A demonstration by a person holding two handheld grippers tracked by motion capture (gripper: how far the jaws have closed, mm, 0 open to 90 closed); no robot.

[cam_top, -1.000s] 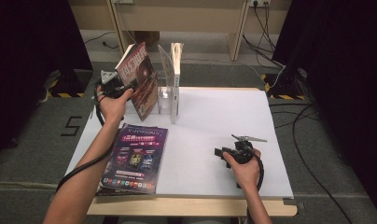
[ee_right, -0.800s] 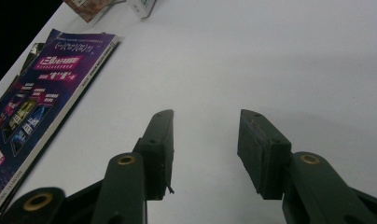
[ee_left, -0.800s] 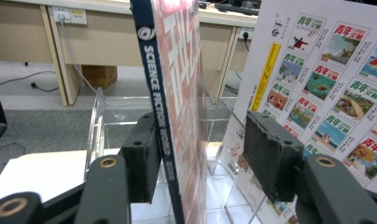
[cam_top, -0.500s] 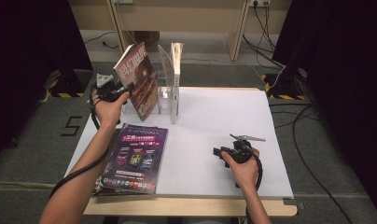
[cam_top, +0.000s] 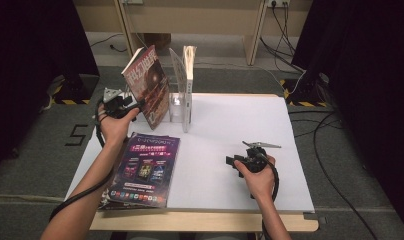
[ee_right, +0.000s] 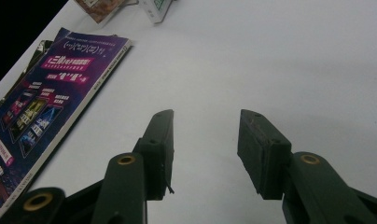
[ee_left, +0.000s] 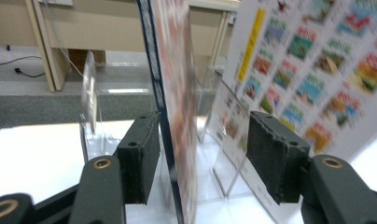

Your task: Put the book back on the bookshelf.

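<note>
The left gripper [ee_left: 198, 161] has just been opening its jaws around the red magazine [cam_top: 149, 85], which leans in the clear rack [cam_top: 180, 102]; the pads seem not to press it, so the release looks nearly done. Next the hand should back away from the rack without tipping the magazine. The right gripper [cam_top: 238, 162] rests with jaws apart and empty on the white table [cam_top: 225, 130], right of the rack, and the purple magazine [cam_top: 145, 167] lies flat in front of the rack.

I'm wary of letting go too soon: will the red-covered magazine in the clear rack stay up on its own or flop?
The red-covered magazine already leans against a divider of the clear rack, so it probably rests there. It looks thin, so it may sag. The left gripper, whose jaws have just been opening, has it between the pads with a gap.
</note>
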